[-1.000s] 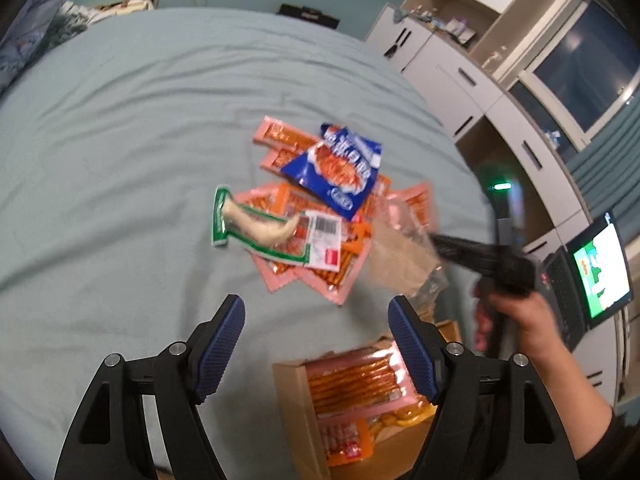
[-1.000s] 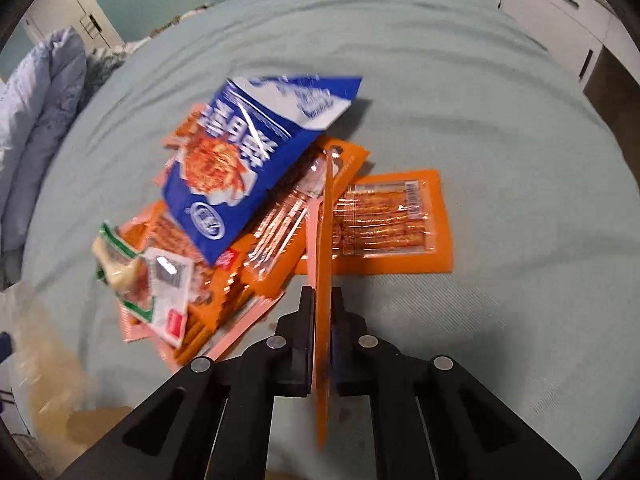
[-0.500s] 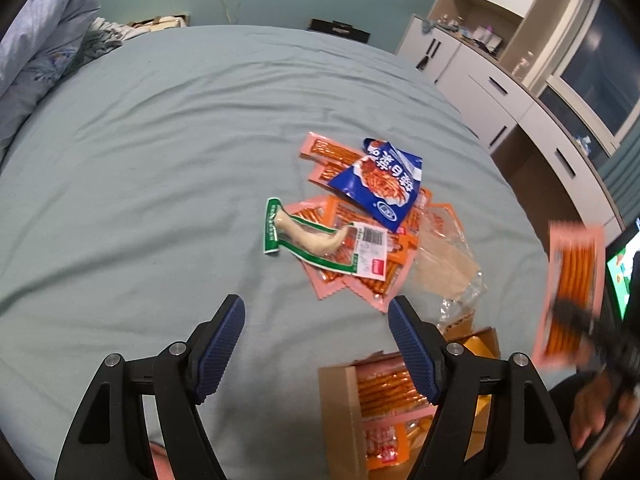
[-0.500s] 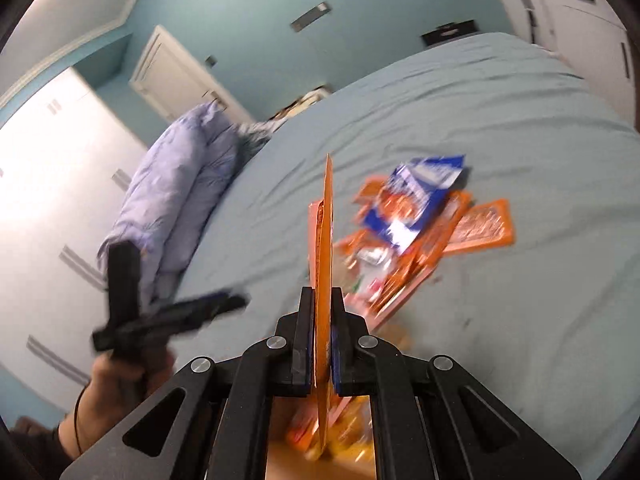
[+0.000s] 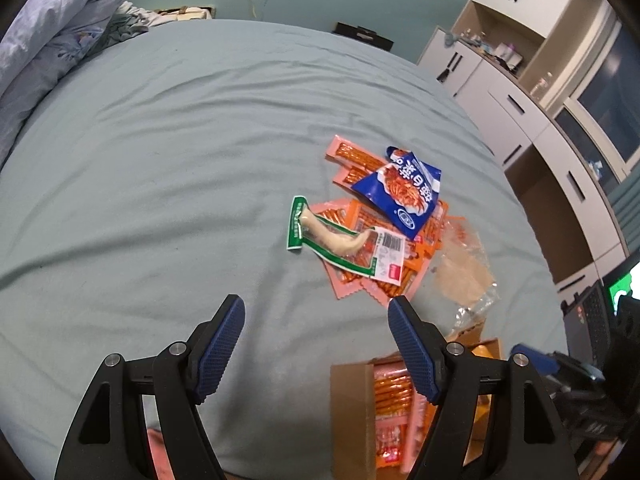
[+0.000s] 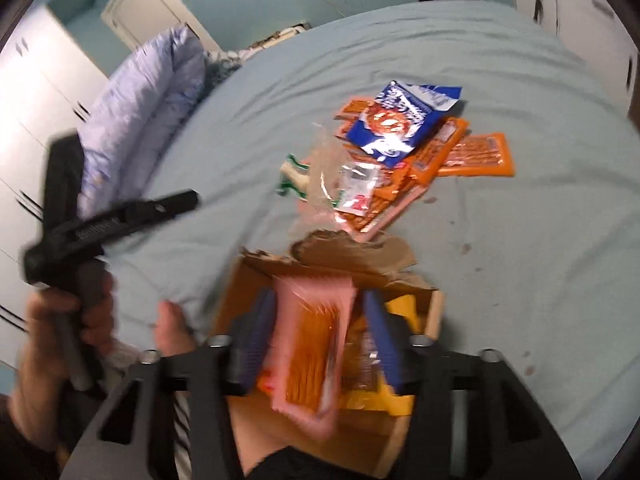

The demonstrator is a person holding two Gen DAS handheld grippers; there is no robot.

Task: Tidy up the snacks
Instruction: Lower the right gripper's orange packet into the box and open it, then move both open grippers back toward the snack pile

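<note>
A pile of snack packs lies on the bed: a blue bag [image 5: 404, 190] [image 6: 400, 124], a green-edged pack [image 5: 332, 236], orange and pink stick packs [image 5: 376, 276] [image 6: 472, 156] and a clear bag [image 5: 462, 272]. A cardboard box [image 5: 352, 412] [image 6: 240, 292] sits at the near edge with stick packs inside. My left gripper [image 5: 316, 350] is open and empty above the sheet, near the pile. My right gripper [image 6: 320, 338] is open over the box; a pink stick pack [image 6: 316, 344] lies blurred between its fingers, loose.
The grey-blue bed sheet [image 5: 160, 168] spreads wide to the left. A blue duvet [image 6: 132, 120] is piled at the head. White cupboards [image 5: 520, 92] stand along the right. The hand holding the left gripper [image 6: 96, 224] shows at left in the right wrist view.
My right gripper carried the pink stick pack from the pile to the box and opened, letting it go. My left gripper drew back a little from the pile.
</note>
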